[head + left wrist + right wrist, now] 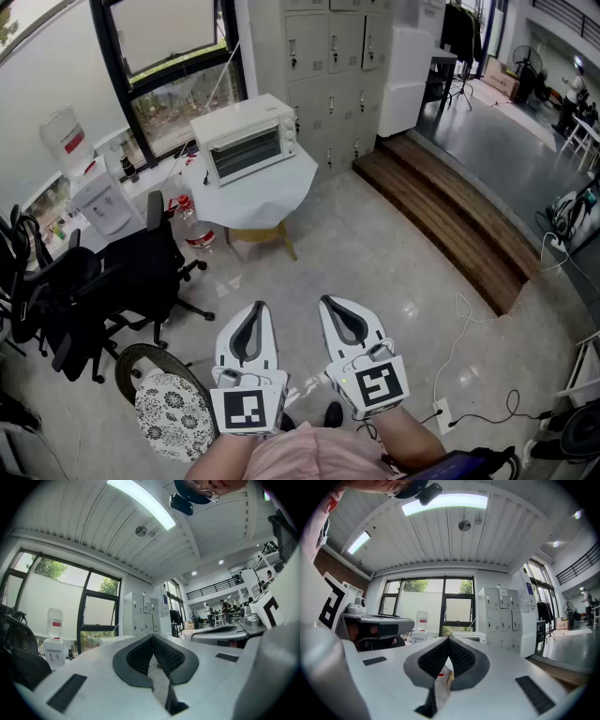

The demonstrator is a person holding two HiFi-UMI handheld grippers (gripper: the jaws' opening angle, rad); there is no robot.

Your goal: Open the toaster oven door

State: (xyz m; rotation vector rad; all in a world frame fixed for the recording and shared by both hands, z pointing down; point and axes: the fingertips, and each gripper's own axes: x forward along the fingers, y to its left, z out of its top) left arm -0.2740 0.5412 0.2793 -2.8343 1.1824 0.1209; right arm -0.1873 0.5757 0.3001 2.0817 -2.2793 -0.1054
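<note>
Left tongs [254, 307], right tongs [329, 302] tips together, well apart from toaster oven [246, 139]

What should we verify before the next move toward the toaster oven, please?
1. Shut door on the toaster oven, ready to open: ok.
2. Empty left gripper, jaws together: ok.
3. Empty right gripper, jaws together: ok.
4. Oven within reach: not ok; it stands far off on its table.
5. Where to grip the door: cannot tell, too small.
</note>
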